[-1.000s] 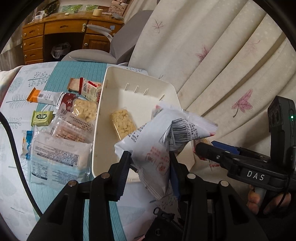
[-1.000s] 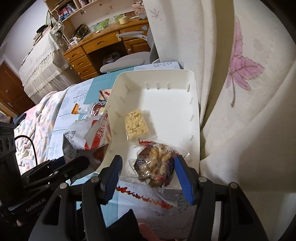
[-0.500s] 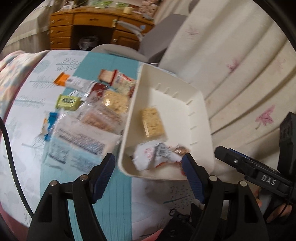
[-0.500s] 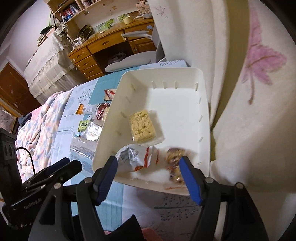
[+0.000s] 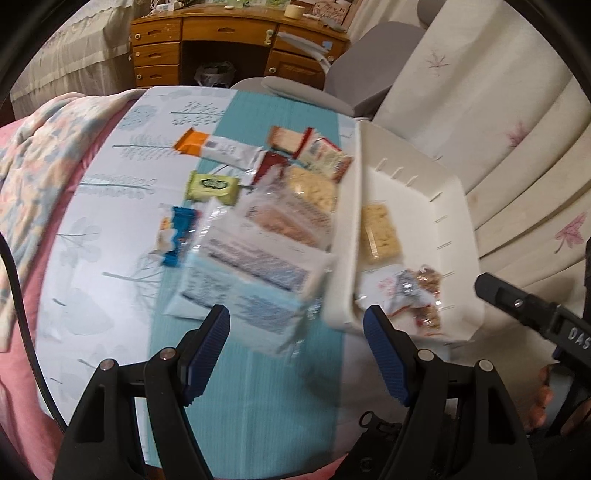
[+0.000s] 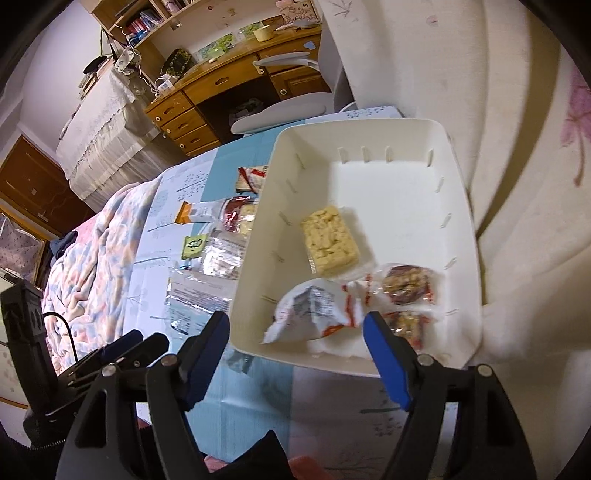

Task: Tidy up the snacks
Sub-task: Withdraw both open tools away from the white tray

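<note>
A white bin (image 6: 388, 199) stands on the teal cloth against the curtain. Inside it lie a yellow puffed-rice bar (image 6: 328, 240), a crumpled white packet (image 6: 314, 314) and a clear packet of nuts (image 6: 406, 284). My right gripper (image 6: 295, 319) hovers over the bin's near rim. Its jaws are opening and nothing is between them. My left gripper (image 5: 295, 314) is open and empty above a large white-and-blue packet (image 5: 251, 280) lying just left of the bin (image 5: 413, 206). More loose snacks lie beyond it: a clear biscuit packet (image 5: 284, 221), a green packet (image 5: 212, 186) and an orange-ended bar (image 5: 210, 146).
A cream curtain (image 5: 517, 110) hangs right behind the bin. A grey chair (image 5: 314, 92) and a wooden desk (image 5: 221, 33) stand past the table's far end. A flowered blanket (image 5: 33, 177) lies off the left edge. A small blue packet (image 5: 177, 240) sits on the cloth.
My left gripper let go of the crumpled white packet into the bin and swung left over the loose packets. My right gripper released the nut packet into the bin and drew back.
</note>
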Demonstrator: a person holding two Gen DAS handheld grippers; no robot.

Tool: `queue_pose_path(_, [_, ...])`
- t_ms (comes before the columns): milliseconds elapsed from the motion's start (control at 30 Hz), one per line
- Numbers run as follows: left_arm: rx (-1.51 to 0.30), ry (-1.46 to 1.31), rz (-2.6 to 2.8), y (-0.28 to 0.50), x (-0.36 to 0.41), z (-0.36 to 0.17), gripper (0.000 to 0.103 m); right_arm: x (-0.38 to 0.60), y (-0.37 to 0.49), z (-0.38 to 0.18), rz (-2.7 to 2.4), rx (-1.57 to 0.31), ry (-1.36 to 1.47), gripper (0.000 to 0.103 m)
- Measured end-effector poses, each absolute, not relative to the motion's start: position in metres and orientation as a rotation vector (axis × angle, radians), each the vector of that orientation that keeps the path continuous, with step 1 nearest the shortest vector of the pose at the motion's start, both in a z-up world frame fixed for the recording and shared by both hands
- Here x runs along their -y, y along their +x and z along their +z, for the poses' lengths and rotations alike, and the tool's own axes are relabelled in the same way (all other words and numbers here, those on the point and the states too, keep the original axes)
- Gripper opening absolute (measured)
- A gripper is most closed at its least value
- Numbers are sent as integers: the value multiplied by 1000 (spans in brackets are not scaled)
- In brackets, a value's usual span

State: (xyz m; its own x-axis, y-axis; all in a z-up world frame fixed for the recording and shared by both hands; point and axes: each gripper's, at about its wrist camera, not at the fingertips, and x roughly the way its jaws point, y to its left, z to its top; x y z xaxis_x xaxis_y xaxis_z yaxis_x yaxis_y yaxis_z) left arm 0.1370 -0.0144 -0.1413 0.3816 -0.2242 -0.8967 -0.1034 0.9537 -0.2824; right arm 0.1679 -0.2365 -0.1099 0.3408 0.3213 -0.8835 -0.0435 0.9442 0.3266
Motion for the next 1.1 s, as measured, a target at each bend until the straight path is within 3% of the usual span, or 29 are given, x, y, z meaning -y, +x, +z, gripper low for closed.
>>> queue_pose_path(467, [-1218,-142,-121,155,-48,-135,74,187,154,-129,210,-1243,453,76])
queue_pose_path(600, [-1210,-65,-175,166,-62,-128,74,172,146,-135,182,-1242,517,84])
queue_pose_path(1100, [-1203,221,-444,239,-66,-116,74,125,129,-171,111,-1203,690,91])
